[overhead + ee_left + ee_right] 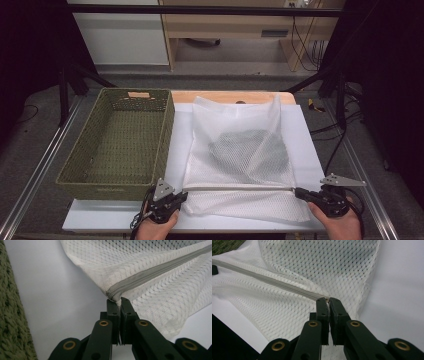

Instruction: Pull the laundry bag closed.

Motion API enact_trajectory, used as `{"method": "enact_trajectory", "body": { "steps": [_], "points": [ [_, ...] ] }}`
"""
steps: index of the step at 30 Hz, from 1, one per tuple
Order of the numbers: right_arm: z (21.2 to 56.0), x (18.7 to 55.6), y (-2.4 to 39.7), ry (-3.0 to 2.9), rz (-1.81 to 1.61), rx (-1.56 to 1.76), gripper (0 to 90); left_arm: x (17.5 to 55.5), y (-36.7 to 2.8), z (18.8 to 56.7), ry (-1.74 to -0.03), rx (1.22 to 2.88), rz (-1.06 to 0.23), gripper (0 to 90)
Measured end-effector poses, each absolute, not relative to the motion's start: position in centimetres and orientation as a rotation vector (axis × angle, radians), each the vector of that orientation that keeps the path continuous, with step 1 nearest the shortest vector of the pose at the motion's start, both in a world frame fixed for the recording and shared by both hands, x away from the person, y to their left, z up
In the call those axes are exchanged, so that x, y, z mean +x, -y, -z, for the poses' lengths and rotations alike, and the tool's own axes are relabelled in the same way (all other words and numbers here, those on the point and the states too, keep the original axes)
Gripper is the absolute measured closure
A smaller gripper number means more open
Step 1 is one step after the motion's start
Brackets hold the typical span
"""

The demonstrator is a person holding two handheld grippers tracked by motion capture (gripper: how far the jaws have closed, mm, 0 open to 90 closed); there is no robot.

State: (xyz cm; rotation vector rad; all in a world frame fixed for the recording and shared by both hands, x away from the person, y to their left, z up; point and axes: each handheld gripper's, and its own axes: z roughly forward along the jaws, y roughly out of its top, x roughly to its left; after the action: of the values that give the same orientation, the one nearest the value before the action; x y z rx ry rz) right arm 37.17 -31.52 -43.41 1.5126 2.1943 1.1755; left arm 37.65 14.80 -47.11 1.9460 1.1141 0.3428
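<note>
A white mesh bag (227, 117) lies on the white board with a dark grey garment (250, 152) inside it. Its grey zipper (240, 188) runs taut across the front, between my two grippers. My left gripper (184, 194) is shut on the zipper's left end, and the fabric corner is pinched between its tips (117, 301). At the other end my right gripper (298, 191) is shut on the zipper pull, with a small metal bit showing between its tips (328, 300). The zipper (274, 281) looks closed along its length.
A green woven basket (112, 192) stands at the left of the bag, close to my left gripper, and its wall (10, 322) shows in the left gripper view. The white board (305, 135) lies on a wooden table (225, 96). Metal rails flank both sides.
</note>
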Motion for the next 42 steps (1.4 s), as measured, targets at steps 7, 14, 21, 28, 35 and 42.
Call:
{"method": "enact_trajectory", "body": {
  "steps": [7, 14, 21, 28, 35, 42],
  "points": [
    [43.6, 37.1, 31.8, -2.191, -1.140, 1.512, 86.8, 37.6, -14.9, 47.1, -1.117, 1.951, -0.338, 87.9],
    [44.0, 37.0, 32.1, -2.189, -1.103, 1.551, 86.7, 37.7, -15.1, 47.2, -1.133, 1.957, -0.332, 87.9],
    [44.1, 37.2, 32.2, -2.178, -1.059, 1.557, 86.7, 37.5, -15.0, 47.2, -1.110, 1.973, -0.335, 87.9],
    [44.2, 37.3, 32.7, -2.156, -1.044, 1.568, 86.6, 37.5, -14.5, 47.1, -1.093, 2.010, -0.354, 88.0],
    [44.4, 37.2, 32.5, -2.137, -1.048, 1.545, 86.4, 37.1, -14.5, 47.1, -1.090, 2.018, -0.370, 82.5],
    [43.8, 37.1, 32.4, -2.032, -1.176, 1.473, 59.7, 35.5, -15.0, 44.9, -1.015, 1.965, -0.524, 46.2]
  ]
}}
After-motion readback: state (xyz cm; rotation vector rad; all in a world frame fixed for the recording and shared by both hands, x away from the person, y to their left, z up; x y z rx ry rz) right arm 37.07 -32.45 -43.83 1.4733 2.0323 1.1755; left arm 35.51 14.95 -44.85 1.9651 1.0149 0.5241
